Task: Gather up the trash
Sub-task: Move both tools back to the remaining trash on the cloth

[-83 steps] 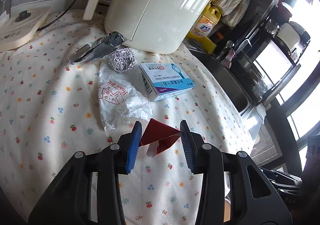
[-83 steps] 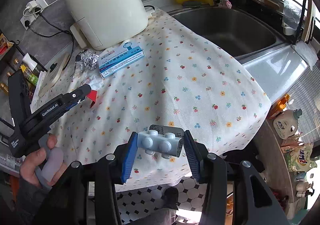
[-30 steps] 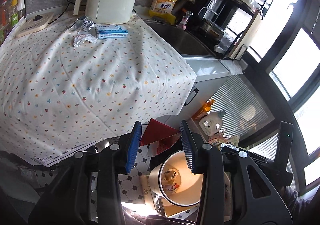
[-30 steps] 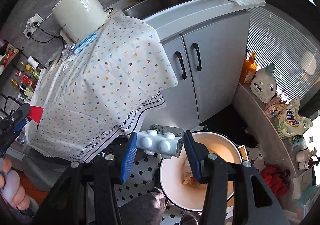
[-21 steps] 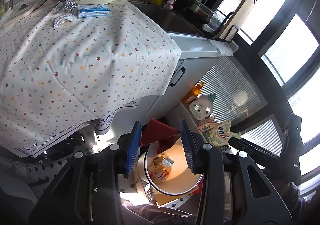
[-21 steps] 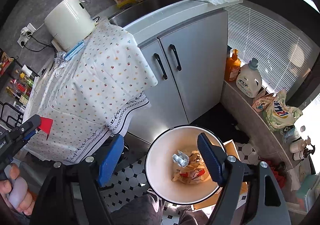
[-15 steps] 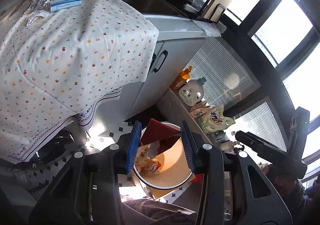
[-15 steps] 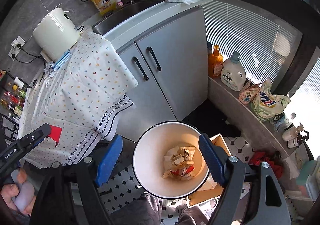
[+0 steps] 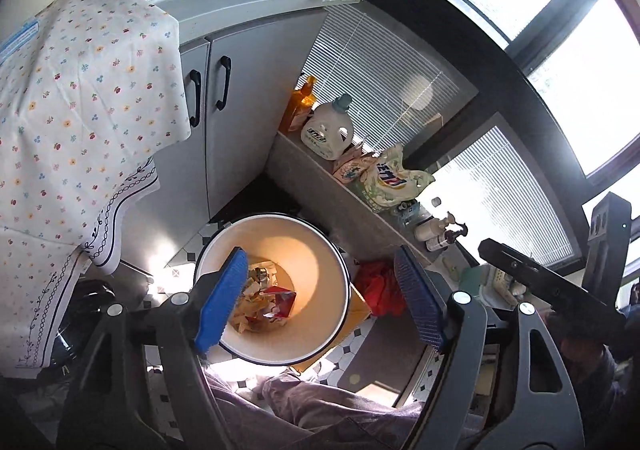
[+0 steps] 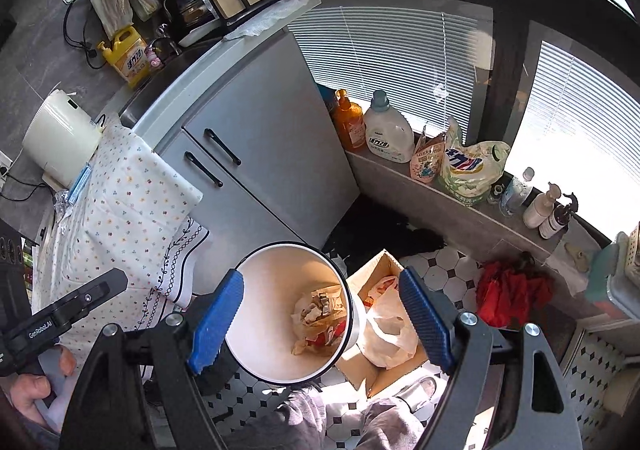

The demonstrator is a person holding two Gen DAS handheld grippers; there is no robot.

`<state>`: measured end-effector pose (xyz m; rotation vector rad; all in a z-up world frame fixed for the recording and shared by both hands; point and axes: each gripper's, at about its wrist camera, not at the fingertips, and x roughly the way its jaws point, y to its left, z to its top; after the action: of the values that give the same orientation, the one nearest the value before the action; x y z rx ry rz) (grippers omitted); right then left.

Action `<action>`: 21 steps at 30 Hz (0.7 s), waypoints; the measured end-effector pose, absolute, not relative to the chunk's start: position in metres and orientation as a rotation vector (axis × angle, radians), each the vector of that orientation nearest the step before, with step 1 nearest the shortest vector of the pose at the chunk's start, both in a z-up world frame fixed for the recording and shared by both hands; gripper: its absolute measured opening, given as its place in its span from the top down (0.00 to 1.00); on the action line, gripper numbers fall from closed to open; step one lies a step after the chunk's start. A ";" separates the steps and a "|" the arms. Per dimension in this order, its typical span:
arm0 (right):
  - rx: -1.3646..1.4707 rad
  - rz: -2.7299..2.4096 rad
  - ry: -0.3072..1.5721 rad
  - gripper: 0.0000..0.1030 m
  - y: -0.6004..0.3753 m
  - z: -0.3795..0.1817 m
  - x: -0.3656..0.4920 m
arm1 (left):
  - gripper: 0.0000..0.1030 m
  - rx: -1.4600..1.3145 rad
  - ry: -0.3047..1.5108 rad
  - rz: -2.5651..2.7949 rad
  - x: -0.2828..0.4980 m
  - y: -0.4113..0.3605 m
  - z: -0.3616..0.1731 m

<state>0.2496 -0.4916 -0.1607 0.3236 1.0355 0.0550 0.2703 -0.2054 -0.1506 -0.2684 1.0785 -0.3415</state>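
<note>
A white round bin point(image 9: 276, 214) stands on the tiled floor, with crumpled paper trash at its bottom. A red wrapper point(image 9: 280, 298) lies on that pile. My left gripper point(image 9: 320, 298) hangs above the bin, its jaws opening, with nothing between the blue pads point(image 9: 224, 298). My right gripper point(image 10: 320, 318) is also over the bin point(image 10: 288, 244), open and empty, above the trash pile point(image 10: 320, 310). Up on the floral cloth a blue-white box point(image 10: 80, 177) and a foil wad point(image 10: 60, 201) lie beside the cream appliance point(image 10: 60, 137).
A cardboard box with a plastic bag point(image 10: 384, 322) sits right of the bin. Grey cupboard doors point(image 10: 272, 137) and the hanging tablecloth point(image 10: 128, 201) are behind it. A ledge holds detergent bottles point(image 10: 388, 133). A red cloth point(image 10: 508, 290) lies on the floor. The person's legs point(image 10: 312, 418) are below.
Both grippers swung from the table to over the bin. The right one opened and its grey toy brick dropped in. The left one then opened and the red wrapper fell in.
</note>
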 end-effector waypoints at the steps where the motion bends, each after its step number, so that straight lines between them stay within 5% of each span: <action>1: 0.327 0.049 1.033 0.24 -0.493 -0.160 0.249 | 0.24 -0.265 1.074 -0.339 0.271 -0.205 -0.149; 21: 0.190 0.308 0.989 0.17 -0.350 -0.121 0.312 | 0.17 -0.385 0.874 0.002 0.250 -0.030 -0.093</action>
<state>0.3118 -0.3504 -0.1213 0.1902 0.9889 0.3081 0.2501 -0.0303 -0.0926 -0.3851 0.8735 0.0021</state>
